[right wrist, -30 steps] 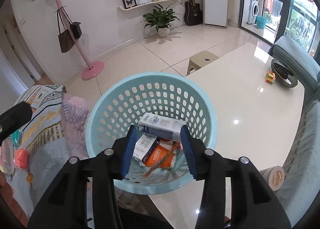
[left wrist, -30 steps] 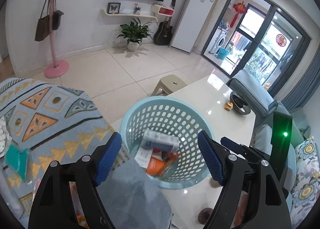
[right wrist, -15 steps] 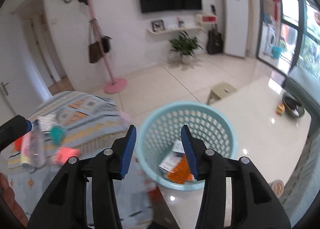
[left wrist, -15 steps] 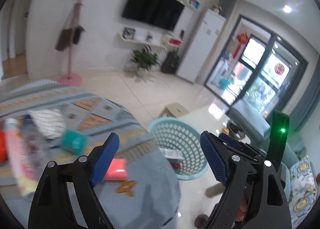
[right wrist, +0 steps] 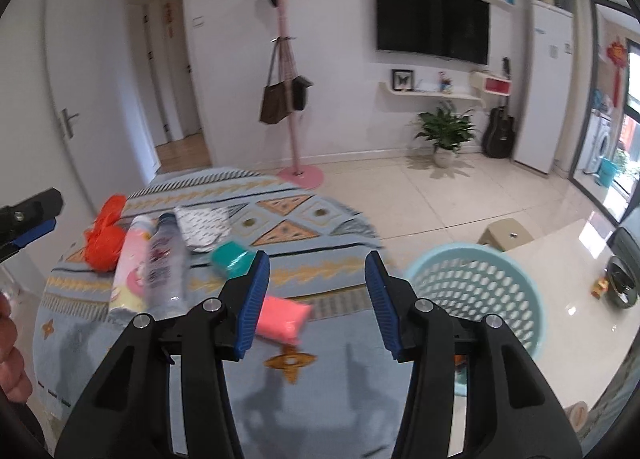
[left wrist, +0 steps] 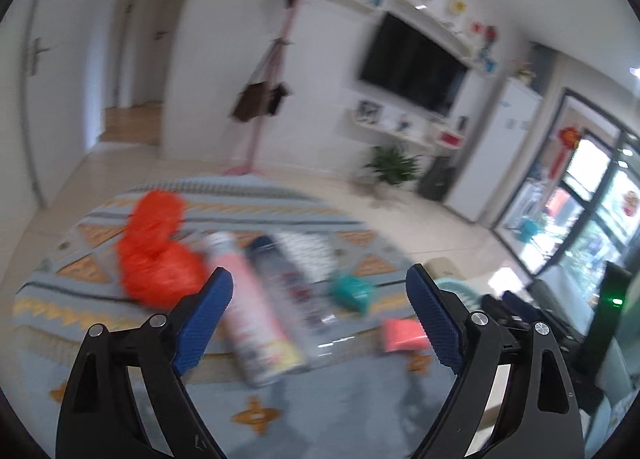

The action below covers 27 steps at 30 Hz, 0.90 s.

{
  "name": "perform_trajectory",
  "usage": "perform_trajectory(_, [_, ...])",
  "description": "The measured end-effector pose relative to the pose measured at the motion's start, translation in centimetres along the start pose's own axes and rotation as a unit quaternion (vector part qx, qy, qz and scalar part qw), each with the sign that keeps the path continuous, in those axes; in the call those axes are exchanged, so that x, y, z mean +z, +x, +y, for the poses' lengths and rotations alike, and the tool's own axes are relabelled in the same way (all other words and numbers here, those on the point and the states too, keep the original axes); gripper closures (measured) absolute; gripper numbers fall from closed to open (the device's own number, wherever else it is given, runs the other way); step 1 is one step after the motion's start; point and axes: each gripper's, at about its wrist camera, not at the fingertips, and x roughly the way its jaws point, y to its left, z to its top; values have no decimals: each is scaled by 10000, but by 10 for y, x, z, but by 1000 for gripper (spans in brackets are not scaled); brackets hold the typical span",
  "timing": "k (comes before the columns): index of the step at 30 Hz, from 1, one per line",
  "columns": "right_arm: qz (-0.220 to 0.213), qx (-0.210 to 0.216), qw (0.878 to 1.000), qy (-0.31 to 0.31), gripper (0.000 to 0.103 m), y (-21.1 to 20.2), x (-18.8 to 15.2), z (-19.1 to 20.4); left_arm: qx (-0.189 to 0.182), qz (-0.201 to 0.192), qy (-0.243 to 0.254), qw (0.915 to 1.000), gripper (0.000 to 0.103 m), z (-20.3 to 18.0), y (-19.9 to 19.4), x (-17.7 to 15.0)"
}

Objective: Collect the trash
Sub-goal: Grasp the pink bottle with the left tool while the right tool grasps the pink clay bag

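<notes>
Trash lies on a patterned cloth (right wrist: 280, 231): a red plastic bag (right wrist: 102, 241), a pink-and-yellow bottle (right wrist: 130, 263), a clear bottle (right wrist: 164, 263), a white crumpled wrapper (right wrist: 202, 225), a teal packet (right wrist: 232, 261) and a pink packet (right wrist: 282, 319). The light blue basket (right wrist: 476, 291) stands to the right on the white table. My right gripper (right wrist: 316, 279) is open and empty, above the pink packet. My left gripper (left wrist: 320, 299) is open and empty, above the bottles (left wrist: 256, 319); that view is blurred. The red bag (left wrist: 154, 259) lies left of it.
A pink coat stand (right wrist: 294, 99) with bags, a TV (right wrist: 432, 23), a plant (right wrist: 444, 131) and a guitar (right wrist: 498, 133) are along the far wall. A beige stool (right wrist: 506, 235) stands behind the basket. A dark bowl (right wrist: 622, 283) sits on the white table (right wrist: 568, 299).
Both grippers have swung left, away from the basket and over the cloth with the trash. The right gripper has opened wider. Both stay empty.
</notes>
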Motion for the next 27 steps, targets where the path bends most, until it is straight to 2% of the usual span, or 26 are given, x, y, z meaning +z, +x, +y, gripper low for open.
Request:
perform_trajectory(2, [85,41,10000,-10,56,12,-7,8,315,143,-63,9994,17,16,9,-4])
perform_trajectory(3, [160,22,9999,-7,56,19,-11,12,652,305,-97,9974,17,24,19,-8])
perform_trajectory(4, [227,10,9997,3,56,25,-14,14,742,370,-128,9965,18,32,23,-11])
perform_trajectory(11, [511,32,9986,-128,55,44,-32,15,539,770,-417,9947,18,47,62,-26])
perform_trajectory(15, [614,23,9977,-270,49,47,-38,8,468,1016,-420,9928,28,50,82,-32])
perform_trajectory(18, [770,3,9961,-426,47,53,-43,3,173,1113,-684,9913,33,61,92,-34])
perform_trajectory(19, [812,21,9956,-472,47,55,-44,3,172,1165,-722,9904,41,65,94,-35])
perform_trajectory(21, [908,93,9940,-610,47,58,-47,3,-13,1225,-810,9892,47,69,93,-37])
perform_trajectory(27, [1091,199,9863,-1219,45,71,-47,16,184,1399,-618,9881,51,71,80,-40])
